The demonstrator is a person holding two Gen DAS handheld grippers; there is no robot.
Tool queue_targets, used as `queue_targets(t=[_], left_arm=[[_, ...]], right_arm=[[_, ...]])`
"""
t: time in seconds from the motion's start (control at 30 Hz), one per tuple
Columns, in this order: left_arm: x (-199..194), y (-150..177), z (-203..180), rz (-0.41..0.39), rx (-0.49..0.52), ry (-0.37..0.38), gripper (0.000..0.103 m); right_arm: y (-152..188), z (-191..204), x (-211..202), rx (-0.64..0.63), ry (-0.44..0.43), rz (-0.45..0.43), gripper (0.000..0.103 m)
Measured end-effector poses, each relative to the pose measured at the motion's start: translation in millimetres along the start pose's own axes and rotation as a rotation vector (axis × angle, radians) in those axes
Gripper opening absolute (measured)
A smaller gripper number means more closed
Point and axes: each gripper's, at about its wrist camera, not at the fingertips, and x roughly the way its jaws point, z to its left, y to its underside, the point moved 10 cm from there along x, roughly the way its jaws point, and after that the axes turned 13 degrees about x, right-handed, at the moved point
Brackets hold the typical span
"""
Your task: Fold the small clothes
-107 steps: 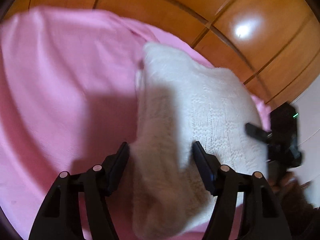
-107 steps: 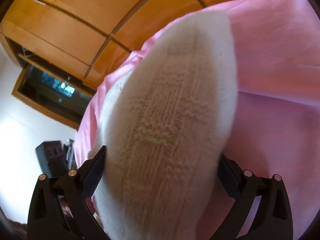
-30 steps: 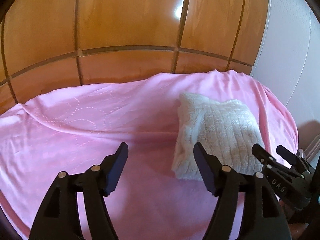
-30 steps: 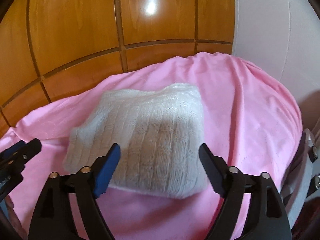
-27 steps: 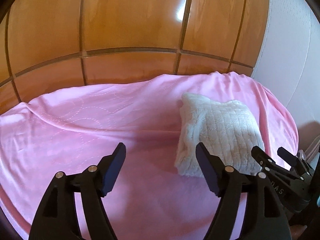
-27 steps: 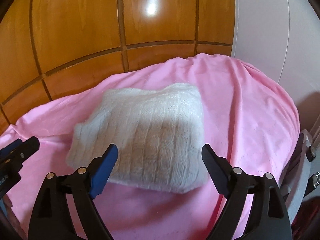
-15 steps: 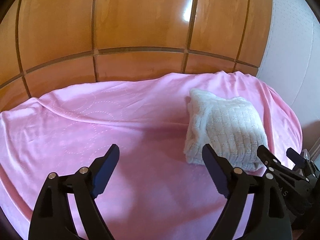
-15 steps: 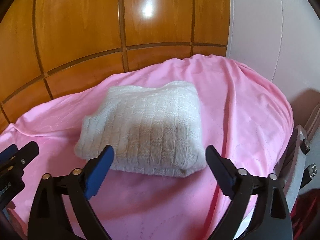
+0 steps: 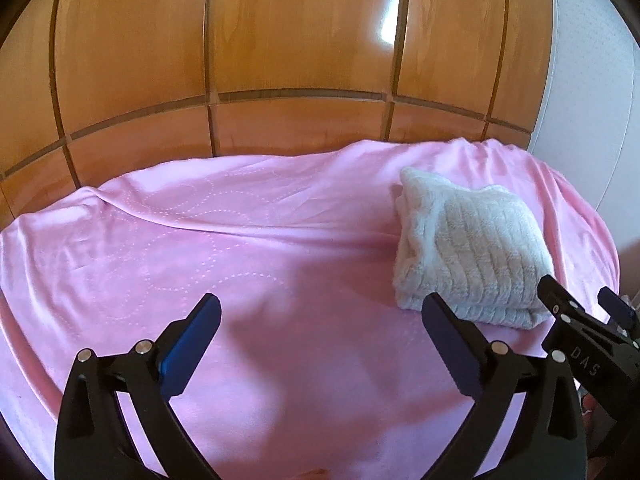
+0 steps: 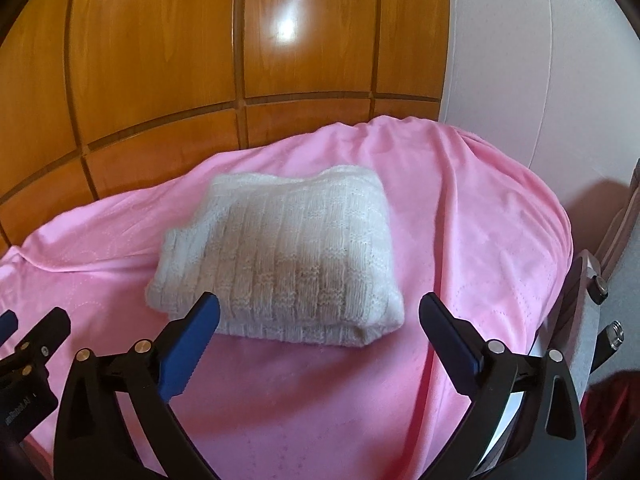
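The folded cream knitted garment (image 10: 280,256) lies on the pink blanket (image 10: 460,240). Both the left gripper (image 9: 320,316) and the right gripper (image 10: 320,316) point slanted downward, jaws opening wide and empty, the garment beyond their tips.

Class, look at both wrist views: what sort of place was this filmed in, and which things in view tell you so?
Probably a bedroom at home. A pink blanket covers a soft, bed-like surface, a folded white knitted garment lies on it, and glossy wooden panels, like wardrobe doors or a headboard, stand right behind.
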Motion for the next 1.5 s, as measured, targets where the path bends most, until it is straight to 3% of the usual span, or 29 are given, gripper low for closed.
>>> queue_targets(t=[0.47,1.5], left_arm=[[0,2,-3,0.026,0.012,-0.012,0.101],[-13,-1,3,-0.023,-0.004,-0.047,0.101]], right_arm=[[3,-6,4,0.012,-0.004,0.004,0.099],[4,-4,0,0.025,-0.004,-0.011,0.099]])
